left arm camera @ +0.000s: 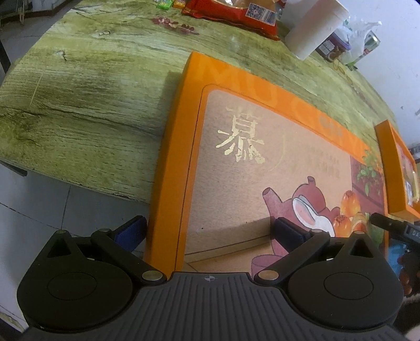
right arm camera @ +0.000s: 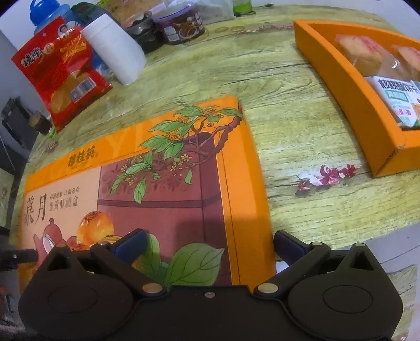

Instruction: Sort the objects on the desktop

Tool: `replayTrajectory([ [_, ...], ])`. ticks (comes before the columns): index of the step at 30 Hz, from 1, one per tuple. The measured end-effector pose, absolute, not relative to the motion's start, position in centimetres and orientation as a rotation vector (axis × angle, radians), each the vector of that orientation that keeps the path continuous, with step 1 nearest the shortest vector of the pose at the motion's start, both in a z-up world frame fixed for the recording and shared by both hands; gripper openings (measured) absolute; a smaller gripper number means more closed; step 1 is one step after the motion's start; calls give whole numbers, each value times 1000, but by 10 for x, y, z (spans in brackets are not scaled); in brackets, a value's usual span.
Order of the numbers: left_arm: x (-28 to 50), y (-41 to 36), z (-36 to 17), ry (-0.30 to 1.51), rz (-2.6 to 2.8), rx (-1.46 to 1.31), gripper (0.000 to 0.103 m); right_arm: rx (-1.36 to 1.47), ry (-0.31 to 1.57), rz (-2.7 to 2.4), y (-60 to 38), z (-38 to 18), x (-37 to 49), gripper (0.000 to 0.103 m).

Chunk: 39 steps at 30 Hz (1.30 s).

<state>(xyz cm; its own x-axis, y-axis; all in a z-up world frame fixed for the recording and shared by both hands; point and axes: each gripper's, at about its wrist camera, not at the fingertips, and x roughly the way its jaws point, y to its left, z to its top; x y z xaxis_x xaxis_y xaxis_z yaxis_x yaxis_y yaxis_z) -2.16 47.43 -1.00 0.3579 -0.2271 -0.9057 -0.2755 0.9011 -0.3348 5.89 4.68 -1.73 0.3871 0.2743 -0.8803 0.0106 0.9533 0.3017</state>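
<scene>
A large orange gift-box lid (left arm camera: 262, 168) (right arm camera: 162, 183), printed with a bear, pastries and a leafy branch, lies flat and sticks out past the table's near edge. My left gripper (left arm camera: 208, 227) is open and straddles the lid's left border. One finger is outside the lid and the other is over its printed face. My right gripper (right arm camera: 210, 240) is open and straddles the right border in the same way. The matching open orange box (right arm camera: 349, 86) (left arm camera: 386, 162) sits to the right, holding wrapped pastries (right arm camera: 359, 52) and a white-green packet (right arm camera: 399, 97).
At the back of the green wood-grain table (right arm camera: 288, 126) stand a red snack bag (right arm camera: 63, 68) (left arm camera: 231, 10), a white cup (right arm camera: 115, 49) (left arm camera: 315, 28), a purple-lidded jar (right arm camera: 181, 26) and a blue bottle (right arm camera: 42, 10). The table's near edge (left arm camera: 78, 186) drops to a tiled floor.
</scene>
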Motion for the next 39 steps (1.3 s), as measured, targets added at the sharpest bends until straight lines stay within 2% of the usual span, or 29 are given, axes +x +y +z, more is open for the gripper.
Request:
replayTrajectory([
  [15, -13, 480, -16, 1213, 21, -529, 103, 293, 1162, 176, 45, -17, 59, 103],
  [39, -15, 464, -14, 1251, -5, -404, 103, 230, 1176, 214, 48, -17, 57, 103],
])
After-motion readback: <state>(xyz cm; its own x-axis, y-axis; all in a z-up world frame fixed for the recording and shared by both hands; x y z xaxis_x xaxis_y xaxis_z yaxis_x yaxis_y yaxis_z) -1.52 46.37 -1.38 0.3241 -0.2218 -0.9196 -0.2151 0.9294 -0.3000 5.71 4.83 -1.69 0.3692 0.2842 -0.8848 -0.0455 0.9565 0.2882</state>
